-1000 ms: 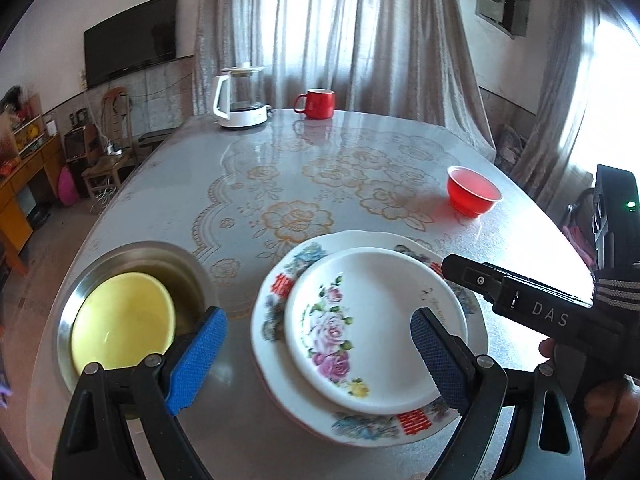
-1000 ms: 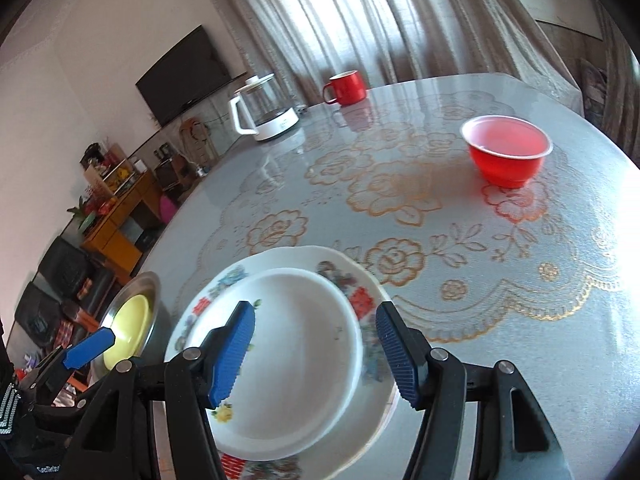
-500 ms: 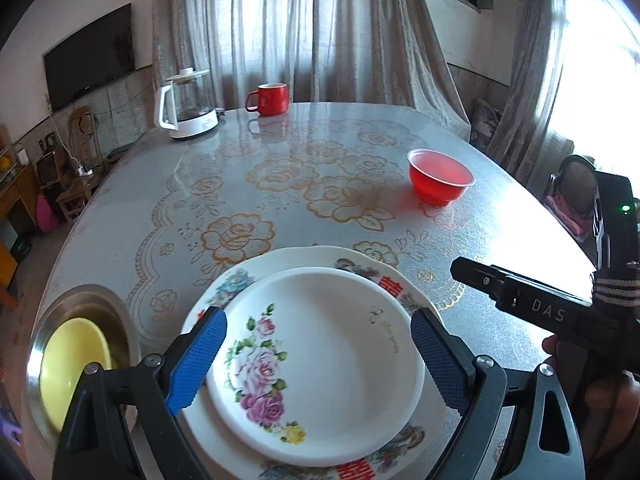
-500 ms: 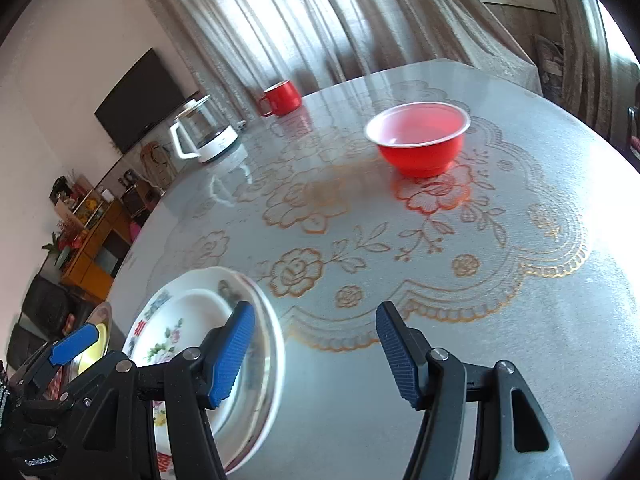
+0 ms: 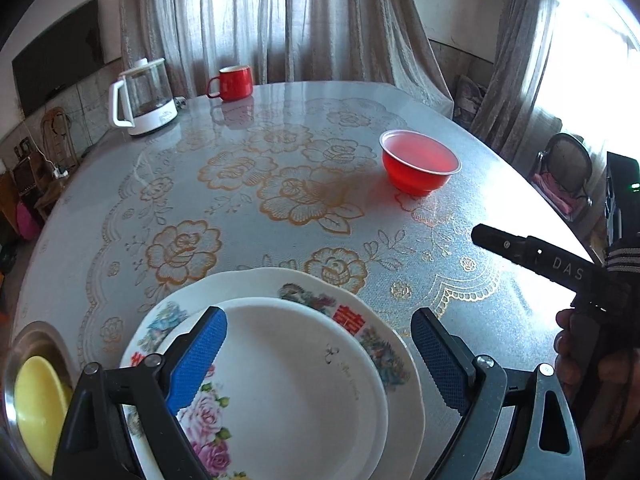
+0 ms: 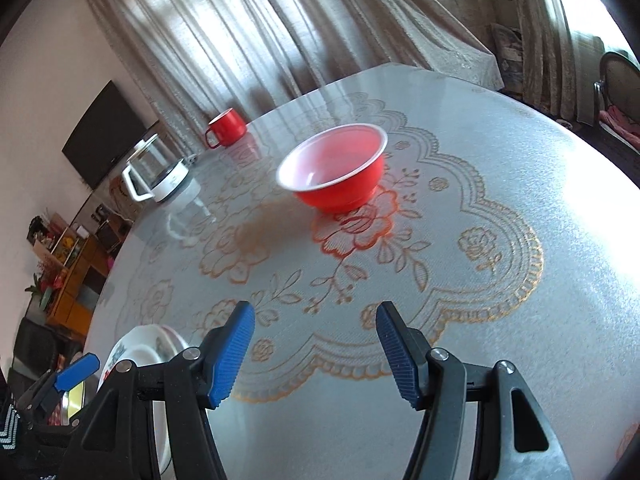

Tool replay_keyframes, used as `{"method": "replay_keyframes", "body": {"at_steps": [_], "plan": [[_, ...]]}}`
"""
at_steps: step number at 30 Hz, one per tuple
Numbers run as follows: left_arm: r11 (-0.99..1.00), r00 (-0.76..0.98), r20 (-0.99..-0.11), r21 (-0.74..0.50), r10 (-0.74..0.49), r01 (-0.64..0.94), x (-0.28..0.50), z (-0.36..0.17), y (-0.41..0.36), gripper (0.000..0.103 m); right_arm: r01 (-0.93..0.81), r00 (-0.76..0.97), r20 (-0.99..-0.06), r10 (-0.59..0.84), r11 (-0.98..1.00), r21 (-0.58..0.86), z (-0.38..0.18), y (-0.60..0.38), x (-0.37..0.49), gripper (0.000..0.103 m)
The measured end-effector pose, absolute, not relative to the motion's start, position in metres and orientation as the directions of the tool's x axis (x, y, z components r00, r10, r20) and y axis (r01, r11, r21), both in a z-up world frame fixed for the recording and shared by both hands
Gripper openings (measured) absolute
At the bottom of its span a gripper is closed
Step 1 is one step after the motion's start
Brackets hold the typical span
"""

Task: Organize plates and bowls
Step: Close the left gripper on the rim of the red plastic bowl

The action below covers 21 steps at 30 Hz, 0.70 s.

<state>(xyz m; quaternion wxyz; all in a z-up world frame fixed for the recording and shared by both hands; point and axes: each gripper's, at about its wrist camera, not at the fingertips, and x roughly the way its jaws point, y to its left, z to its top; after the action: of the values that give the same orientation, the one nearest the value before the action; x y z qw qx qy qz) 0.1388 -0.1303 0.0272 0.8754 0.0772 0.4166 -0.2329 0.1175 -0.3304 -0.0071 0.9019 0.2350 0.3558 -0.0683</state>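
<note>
The left claw (image 5: 318, 354) is wide apart over the small plate (image 5: 296, 388), which sits on the big plate (image 5: 280, 284). The right claw (image 6: 314, 354) is wide apart too, pointing at the red bowl (image 6: 334, 170) on the bench (image 6: 500, 240).

Two plates (image 5: 304, 380), three bowls (image 5: 419, 166)

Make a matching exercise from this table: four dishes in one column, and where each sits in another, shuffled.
Column 1:
1. red bowl
2. yellow bowl
3. small plate
4. red mug

Column 2:
A. inside the metal basin
B. far edge, beside the kettle
C. stacked on the large plate
D. alone on the floral tablecloth

Pairs: 1-D, 2-A, 3-C, 4-B
</note>
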Motion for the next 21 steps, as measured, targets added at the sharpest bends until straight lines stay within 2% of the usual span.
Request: {"method": "replay_keyframes", "body": {"at_steps": [12, 15, 21], "plan": [[0.85, 0.444, -0.796, -0.16, -0.412, 0.503, 0.192, 0.023, -0.169, 0.094, 0.357, 0.747, -0.665, 0.001, 0.843, 0.402, -0.001, -0.376, 0.147, 0.064], [0.845, 0.418, -0.798, -0.202, -0.435, 0.495, 0.205, 0.021, -0.177, 0.102, 0.364, 0.747, -0.665, -0.002, 0.838, 0.406, -0.001, -0.385, 0.157, 0.064], [0.855, 0.4, -0.797, -0.26, -0.452, 0.448, 0.234, 0.018, -0.19, 0.103, 0.38, 0.746, -0.666, -0.013, 0.829, 0.41, 0.001, -0.402, 0.178, 0.064]]}}
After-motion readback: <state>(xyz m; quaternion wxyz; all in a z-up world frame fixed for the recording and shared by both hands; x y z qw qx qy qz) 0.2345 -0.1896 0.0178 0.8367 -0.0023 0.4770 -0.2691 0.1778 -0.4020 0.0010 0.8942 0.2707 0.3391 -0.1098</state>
